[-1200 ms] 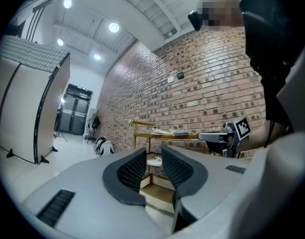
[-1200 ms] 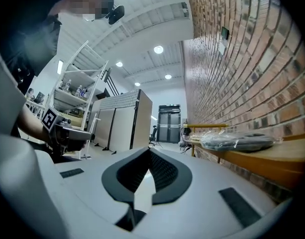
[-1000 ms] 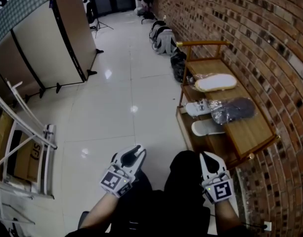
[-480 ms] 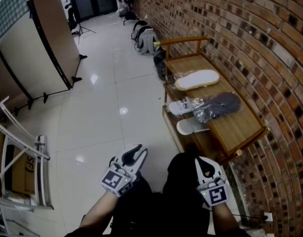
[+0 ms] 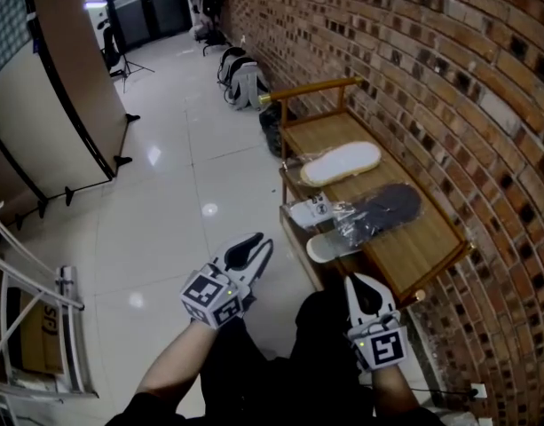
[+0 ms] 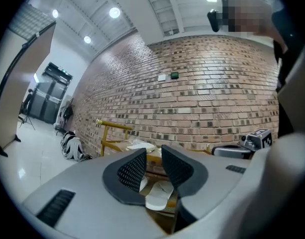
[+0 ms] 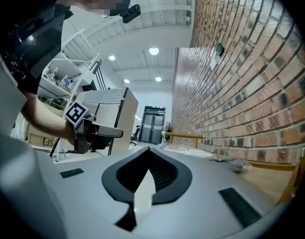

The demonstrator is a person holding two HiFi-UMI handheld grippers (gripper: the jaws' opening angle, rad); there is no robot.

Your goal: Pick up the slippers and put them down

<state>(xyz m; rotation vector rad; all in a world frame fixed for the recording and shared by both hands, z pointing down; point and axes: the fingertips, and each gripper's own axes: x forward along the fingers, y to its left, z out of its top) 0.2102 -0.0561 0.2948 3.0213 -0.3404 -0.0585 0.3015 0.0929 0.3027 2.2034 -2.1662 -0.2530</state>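
Note:
A cream slipper (image 5: 341,162) and a dark grey slipper (image 5: 383,208), both in clear wrap, lie on top of the wooden rack (image 5: 429,238). A white slipper (image 5: 328,246) pokes out from the lower shelf, beside a small wrapped pack (image 5: 311,211). My left gripper (image 5: 256,243) hovers over the floor short of the rack, open with a narrow gap and nothing between its jaws. In the left gripper view the white slipper (image 6: 160,195) shows beyond the left gripper (image 6: 153,164). My right gripper (image 5: 364,281) is shut and empty near the rack's front corner; the right gripper (image 7: 149,151) points along the wall.
A brick wall (image 5: 449,87) runs behind the rack. Backpacks (image 5: 240,71) lie on the glossy white floor (image 5: 165,202) farther along it. A beige partition panel (image 5: 41,122) stands at left, with a white metal frame (image 5: 32,282) and a cardboard box (image 5: 27,349) below it.
The rack has drawn nearer in the head view. My left gripper has moved forward and up toward it; my right gripper rose a little. Both jaws kept their state.

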